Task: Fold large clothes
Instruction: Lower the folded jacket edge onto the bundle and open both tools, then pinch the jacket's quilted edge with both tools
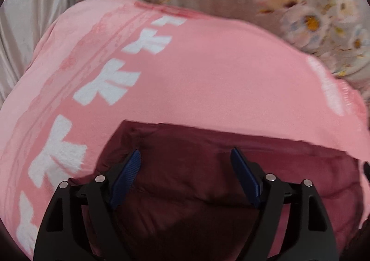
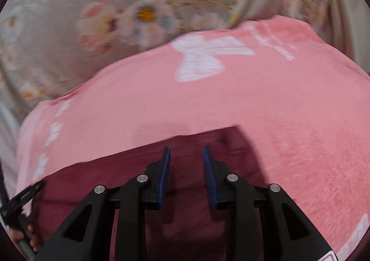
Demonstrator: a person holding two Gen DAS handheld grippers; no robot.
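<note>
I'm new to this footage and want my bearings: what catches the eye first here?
A big pink blanket with white bow prints fills both views, spread over a floral bedsheet. A dark maroon garment lies on it nearest the cameras. Both the left gripper and right gripper are open above the garment.

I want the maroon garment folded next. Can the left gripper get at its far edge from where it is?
Probably yes: the left gripper is open over the maroon garment, and nothing lies between its fingers and the edge on the pink blanket.
</note>
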